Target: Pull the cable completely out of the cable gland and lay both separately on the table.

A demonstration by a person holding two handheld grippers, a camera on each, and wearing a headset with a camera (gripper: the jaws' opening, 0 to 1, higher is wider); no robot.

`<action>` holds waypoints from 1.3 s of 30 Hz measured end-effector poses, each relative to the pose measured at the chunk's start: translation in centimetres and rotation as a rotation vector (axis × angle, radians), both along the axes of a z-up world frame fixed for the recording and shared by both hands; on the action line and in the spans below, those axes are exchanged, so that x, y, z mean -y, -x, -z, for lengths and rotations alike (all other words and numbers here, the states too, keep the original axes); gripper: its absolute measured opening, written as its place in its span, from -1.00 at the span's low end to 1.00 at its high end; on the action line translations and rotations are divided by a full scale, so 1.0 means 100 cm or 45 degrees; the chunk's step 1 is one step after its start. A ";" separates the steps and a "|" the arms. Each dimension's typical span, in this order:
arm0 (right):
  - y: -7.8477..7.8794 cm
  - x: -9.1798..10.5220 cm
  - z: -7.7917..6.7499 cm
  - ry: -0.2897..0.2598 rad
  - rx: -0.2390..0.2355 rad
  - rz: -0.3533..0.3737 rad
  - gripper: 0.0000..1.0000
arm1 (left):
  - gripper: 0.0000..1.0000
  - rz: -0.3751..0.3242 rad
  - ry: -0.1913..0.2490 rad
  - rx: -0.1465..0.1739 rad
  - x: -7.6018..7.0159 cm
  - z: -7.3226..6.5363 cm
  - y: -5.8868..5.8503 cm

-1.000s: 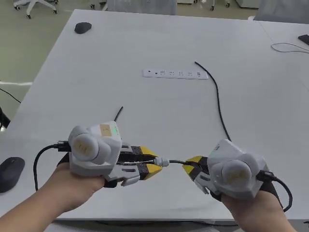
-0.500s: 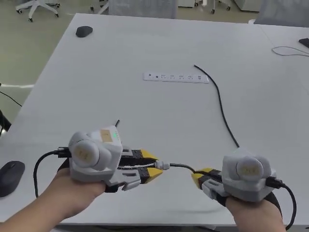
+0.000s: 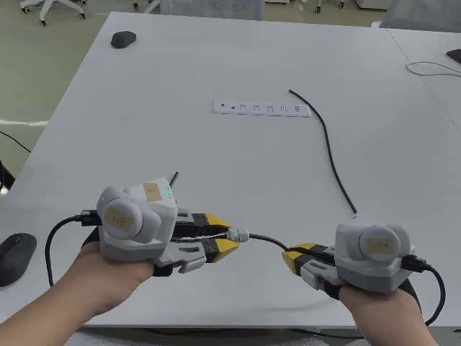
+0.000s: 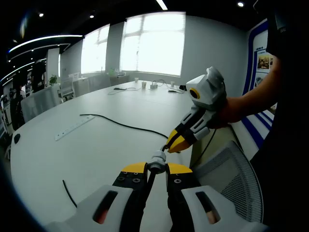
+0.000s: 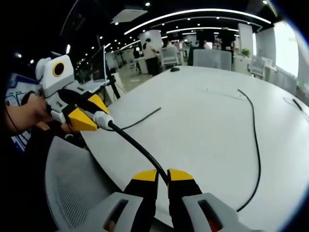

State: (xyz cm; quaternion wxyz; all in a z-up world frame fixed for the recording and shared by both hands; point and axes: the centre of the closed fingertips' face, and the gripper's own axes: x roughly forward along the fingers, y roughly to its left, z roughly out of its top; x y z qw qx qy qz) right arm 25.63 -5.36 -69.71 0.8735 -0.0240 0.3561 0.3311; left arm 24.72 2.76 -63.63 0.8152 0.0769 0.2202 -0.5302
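Left gripper (image 3: pixel 225 235): my jaws are clamped around the white cable gland (image 3: pixel 238 235), which I hold in the air near the table's (image 3: pixel 216 166) front edge.
Right gripper (image 3: pixel 294 255): my jaws are pinched tight on the black cable (image 3: pixel 268 240).
Cable: one end sits inside the gland, and it spans the gap between my two grippers.

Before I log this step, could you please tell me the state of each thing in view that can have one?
Left hand-held gripper: shut on gland.
Right hand-held gripper: shut on cable.
Gland: held off the table, cable through it.
Cable: threaded through gland, not yet pulled out.
Power strip: flat on table, nothing plugged in.
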 end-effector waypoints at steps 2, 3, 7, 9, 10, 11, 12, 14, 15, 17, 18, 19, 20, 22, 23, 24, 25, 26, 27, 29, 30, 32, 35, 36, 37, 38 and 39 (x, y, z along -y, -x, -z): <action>0.001 0.000 -0.003 0.025 0.035 -0.032 -0.95 | -0.71 -0.006 0.009 -0.009 -0.001 -0.001 -0.002; 0.001 0.000 -0.005 0.034 0.045 -0.036 -0.94 | -0.71 -0.007 0.010 -0.008 -0.001 -0.001 -0.002; 0.007 -0.008 -0.014 -0.042 -0.005 -0.036 -0.66 | -0.71 -0.006 0.005 -0.018 -0.002 0.001 -0.002; 0.005 -0.013 -0.030 -0.029 0.067 -0.084 -0.51 | -0.71 -0.004 0.001 -0.025 -0.002 0.003 -0.001; 0.005 -0.017 -0.037 -0.009 0.115 -0.131 -0.48 | -0.71 -0.003 0.001 -0.025 -0.002 0.003 -0.001; 0.007 -0.024 -0.044 0.020 0.145 -0.179 -0.44 | -0.71 -0.002 0.002 -0.027 -0.002 0.003 -0.001; 0.007 -0.027 -0.048 0.051 0.170 -0.210 -0.44 | -0.71 -0.002 0.002 -0.028 -0.002 0.003 -0.001; 0.005 -0.035 -0.055 0.124 0.235 -0.274 -0.49 | -0.71 -0.001 0.001 -0.031 -0.001 0.004 -0.001; 0.003 -0.041 -0.057 0.178 0.274 -0.322 -0.49 | -0.71 0.000 0.001 -0.032 -0.001 0.004 -0.001; 0.003 -0.049 -0.056 0.226 0.308 -0.385 -0.52 | -0.70 0.003 0.001 -0.030 0.000 0.004 -0.001; 0.003 -0.052 -0.053 0.260 0.318 -0.421 -0.54 | -0.70 0.002 0.004 -0.035 0.000 0.004 -0.001; 0.002 -0.054 -0.050 0.303 0.330 -0.444 -0.54 | -0.70 0.002 0.008 -0.040 0.000 0.004 -0.001; 0.001 -0.056 -0.048 0.329 0.341 -0.469 -0.56 | -0.70 0.002 0.008 -0.040 0.001 0.004 -0.001; 0.003 -0.059 -0.044 0.412 0.370 -0.547 -0.70 | -0.70 0.008 0.007 -0.040 0.001 0.004 0.000; 0.003 -0.061 -0.045 0.410 0.381 -0.552 -0.74 | -0.70 0.011 0.005 -0.039 0.002 0.004 0.001; 0.003 -0.062 -0.045 0.408 0.386 -0.558 -0.76 | -0.70 0.012 0.006 -0.040 0.002 0.004 0.001; 0.004 -0.064 -0.045 0.407 0.383 -0.566 -0.79 | -0.70 0.013 0.006 -0.042 0.002 0.005 0.001; 0.004 -0.065 -0.045 0.409 0.382 -0.573 -0.80 | -0.70 0.013 0.005 -0.041 0.002 0.005 0.001; 0.004 -0.065 -0.044 0.416 0.389 -0.582 -0.81 | -0.70 0.013 0.005 -0.041 0.002 0.005 0.001; 0.003 -0.066 -0.043 0.430 0.397 -0.595 -0.84 | -0.70 0.011 0.007 -0.042 0.002 0.004 0.001; 0.004 -0.066 -0.042 0.436 0.395 -0.599 -0.86 | -0.70 0.011 0.010 -0.042 0.002 0.004 0.001; 0.004 -0.067 -0.042 0.408 0.377 -0.590 -0.88 | -0.70 0.011 0.008 -0.042 0.001 0.004 0.001; 0.004 -0.069 -0.042 0.421 0.391 -0.609 -0.90 | -0.70 0.012 0.005 -0.044 0.000 0.005 0.002; 0.005 -0.069 -0.041 0.422 0.394 -0.613 -0.91 | -0.70 0.012 0.005 -0.044 0.000 0.005 0.002; 0.006 -0.070 -0.040 0.429 0.400 -0.624 -0.93 | -0.70 0.011 0.006 -0.048 0.000 0.005 0.002; 0.008 -0.071 -0.040 0.440 0.407 -0.640 -0.94 | -0.70 0.013 0.004 -0.049 -0.001 0.005 0.003; 0.009 -0.072 -0.039 0.448 0.411 -0.657 -0.96 | -0.70 0.018 -0.001 -0.048 -0.001 0.006 0.003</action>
